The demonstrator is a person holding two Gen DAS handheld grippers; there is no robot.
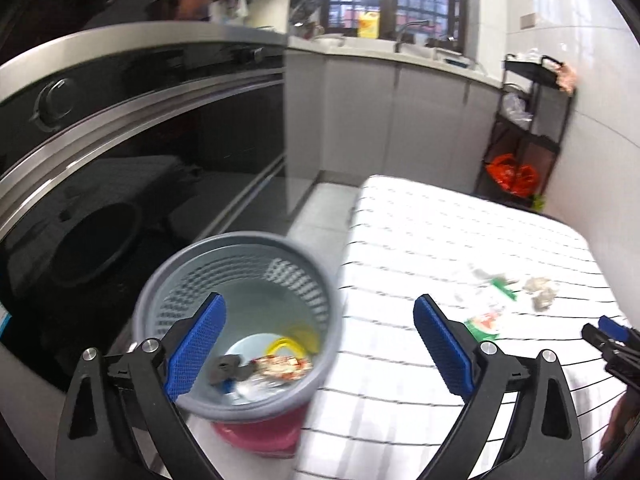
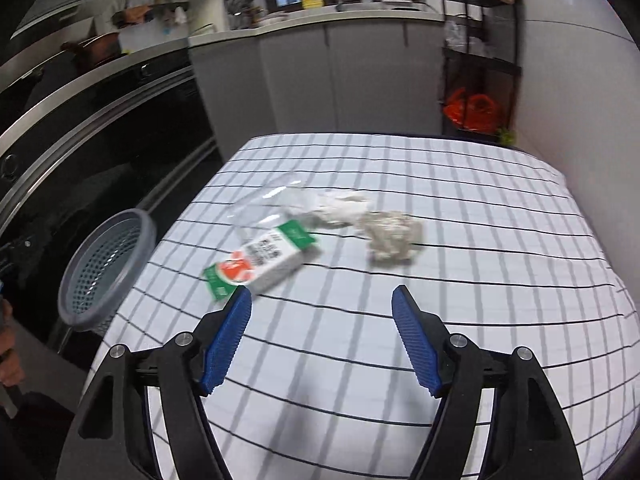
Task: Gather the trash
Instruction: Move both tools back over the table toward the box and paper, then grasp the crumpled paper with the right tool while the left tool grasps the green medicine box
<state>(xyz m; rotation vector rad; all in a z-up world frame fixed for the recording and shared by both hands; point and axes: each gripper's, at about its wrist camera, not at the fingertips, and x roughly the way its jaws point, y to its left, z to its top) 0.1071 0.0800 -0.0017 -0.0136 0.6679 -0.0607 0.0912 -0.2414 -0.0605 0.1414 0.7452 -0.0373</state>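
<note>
So on the far left, the grey plastic mesh wastebasket (image 1: 240, 320) sits right under the left gripper (image 1: 320, 344), slightly toward its left finger; it's standing on something red and round (image 1: 256, 434) beside the table, though I can't tell what that is; down in the bottom there's already a crumpled red-and-white wrapper (image 1: 280, 366), a yellow plastic loop (image 1: 286, 346) and some dark grey scrap (image 1: 224, 368); the left gripper's blue pads (image 1: 196, 346) are spread wide apart with nothing between them; behind the basket is a black glass oven door with a steel trim (image 1: 120, 152).

Moving right, the table with the white, black-gridded cloth (image 2: 440, 340) fills the space under the right gripper (image 2: 322, 334); that one's blue-padded jaws are apart too, nothing clamped, hovering over bare cloth; the leftover trash lies just ahead of its tips: a white carton with green ends and a red print (image 2: 260, 262), tipped on its side, almost touching the left fingertip in the picture; past it a clear plastic wrapper (image 2: 268, 204), kinda blurry; to the right of that a crumpled white tissue (image 2: 340, 208), then a greyish crumpled paper wad (image 2: 392, 238), ahead of the right finger and well apart from it.

Far right at the back, a black metal shelf rack (image 2: 480, 60) stands against the white tiled wall, with an orange plastic bag (image 2: 472, 110) low down in it.
</note>
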